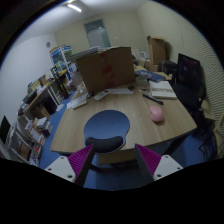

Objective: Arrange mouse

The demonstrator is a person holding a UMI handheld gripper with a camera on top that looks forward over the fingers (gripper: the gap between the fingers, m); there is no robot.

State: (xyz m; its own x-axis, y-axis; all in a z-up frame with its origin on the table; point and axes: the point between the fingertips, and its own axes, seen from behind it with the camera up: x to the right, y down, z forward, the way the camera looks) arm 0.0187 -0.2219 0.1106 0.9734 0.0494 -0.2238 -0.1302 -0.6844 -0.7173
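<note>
On the wooden table (80, 128), ahead of the gripper (112, 160):

1. Mouse pad (106, 128). Round, dark blue, lying flat near the table's front edge, just beyond the gap between the fingers. Nothing rests on it.

2. Mouse (157, 114). Pink, small, rounded. Sits on the bare wood beside the pad and apart from it, beyond the finger on that side. Not between the fingers; not touched by either.

3. Cardboard box (104, 70). Large, brown, standing upright at the far part of the table. Its contents cannot be seen from this angle.

4. White papers (108, 94). Flat sheets lying at the foot of the box, between it and the mouse pad.

5. Book or notebook (160, 91). Light-coloured, lying flat toward the table's far side, past the mouse.

Tool: the gripper hovers over the near edge of the table with its two fingers spread well apart, holding nothing. The magenta pads (151, 158) show on the inner faces; open air and the table edge lie between them.

Surroundings:

6. Black office chair (190, 72), beyond the table on the mouse's side.

7. Shelves (40, 108) with mixed clutter on the opposite side; individual items too small to tell.

8. Ceiling light (74, 7), a lit strip overhead.
</note>
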